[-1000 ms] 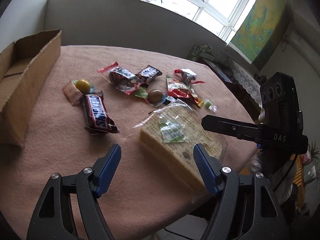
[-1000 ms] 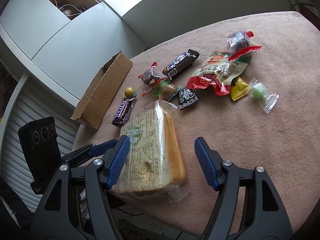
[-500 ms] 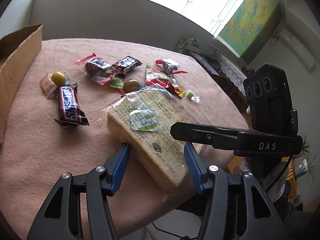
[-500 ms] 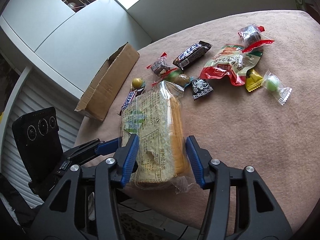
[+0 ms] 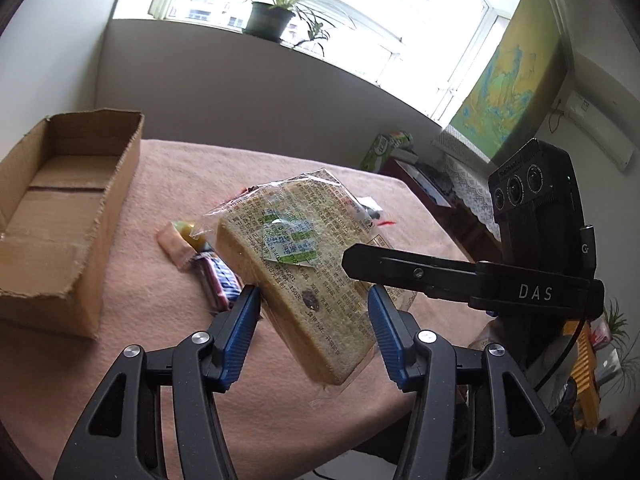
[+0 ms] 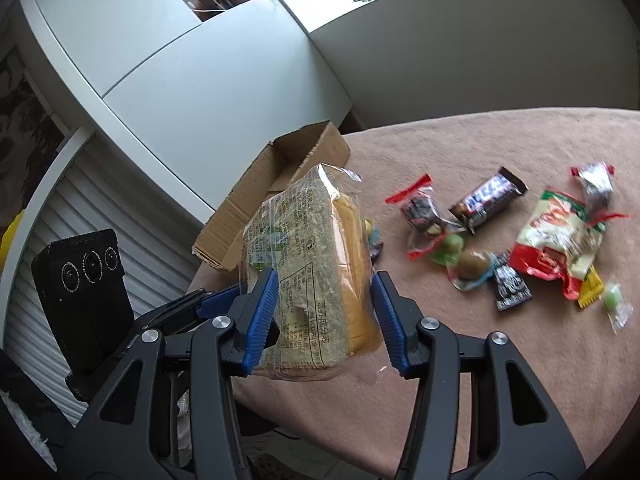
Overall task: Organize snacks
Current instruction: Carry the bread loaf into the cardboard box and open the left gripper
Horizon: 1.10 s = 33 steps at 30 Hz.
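Note:
A clear-wrapped bread pack point(image 5: 304, 268) with a green label is held up above the pink tablecloth by both grippers. My left gripper point(image 5: 314, 300) is shut on its near end. My right gripper point(image 6: 324, 284) is shut on the same bread pack point(image 6: 308, 264) from the other side. An open, empty cardboard box point(image 5: 60, 216) stands on the table to the left; in the right wrist view the box point(image 6: 288, 176) is behind the pack. Loose candies lie on the cloth: a Snickers bar point(image 6: 486, 198), a red-and-white bag point(image 6: 556, 240).
A pink wafer and yellow candy point(image 5: 180, 240) and another bar point(image 5: 218, 284) lie under the lifted pack. Several small candies point(image 6: 460, 256) are scattered mid-table. The table edge point(image 6: 400, 432) runs just below the grippers. White cabinets stand behind the box.
Both grippers closed on the bread pack and lifted it off the cloth, tilting it up. The views swung toward the cardboard box.

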### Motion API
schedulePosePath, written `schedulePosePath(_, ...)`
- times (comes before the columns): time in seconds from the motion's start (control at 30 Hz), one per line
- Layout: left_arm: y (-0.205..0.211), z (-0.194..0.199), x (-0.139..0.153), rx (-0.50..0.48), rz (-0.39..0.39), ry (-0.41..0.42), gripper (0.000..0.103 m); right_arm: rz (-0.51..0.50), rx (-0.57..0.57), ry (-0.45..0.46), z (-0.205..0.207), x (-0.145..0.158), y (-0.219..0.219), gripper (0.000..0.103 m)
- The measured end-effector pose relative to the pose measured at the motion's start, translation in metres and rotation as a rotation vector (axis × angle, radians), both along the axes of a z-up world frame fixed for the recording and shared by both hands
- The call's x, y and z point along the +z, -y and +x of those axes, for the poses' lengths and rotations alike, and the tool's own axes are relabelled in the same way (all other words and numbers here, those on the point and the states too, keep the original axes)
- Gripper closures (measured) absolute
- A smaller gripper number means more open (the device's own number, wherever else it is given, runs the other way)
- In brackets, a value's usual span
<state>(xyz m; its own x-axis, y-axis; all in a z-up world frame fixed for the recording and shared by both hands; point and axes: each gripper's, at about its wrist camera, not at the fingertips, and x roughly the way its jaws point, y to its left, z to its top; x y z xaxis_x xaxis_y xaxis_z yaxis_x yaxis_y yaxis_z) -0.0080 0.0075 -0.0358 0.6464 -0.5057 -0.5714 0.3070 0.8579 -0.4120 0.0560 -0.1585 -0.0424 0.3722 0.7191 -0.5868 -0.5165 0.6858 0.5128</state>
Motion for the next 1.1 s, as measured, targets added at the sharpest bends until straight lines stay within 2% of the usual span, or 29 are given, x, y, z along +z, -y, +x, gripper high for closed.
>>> schedulePosePath(0.3,-0.066,0.013,0.017,0.142,0.003,0.064,0.049,-0.013,0.12,0.039,0.027,0.022,-0.084,0.051)
schedulePosePath(0.6,-0.125,0.016,0.011,0.271,-0.015,0.062,0.049,-0.005,0.168,0.013,0.047,0.016,-0.144,0.051)
schedulePosePath(0.77,-0.142,0.024,0.006,0.311,-0.015,0.044,0.049,-0.022,0.16,-0.009,0.052,0.004,-0.152,0.051)
schedulePosePath(0.87,-0.143,0.027,0.002,0.322,0.001,0.031,0.049,-0.07,0.122,0.017,0.051,0.004,-0.155,0.048)
schedulePosePath(0.93,-0.142,0.027,0.002,0.345,0.032,0.033,0.049,-0.08,0.105,0.036,0.049,0.007,-0.151,0.037)
schedulePosePath(1.0,-0.143,0.025,0.002,0.356,0.04,0.037,0.049,-0.081,0.09,0.052,0.047,0.01,-0.145,0.031)
schedulePosePath(1.1,-0.147,0.022,0.004,0.37,0.032,0.046,0.049,-0.09,0.068,0.077,0.043,0.017,-0.136,0.029)
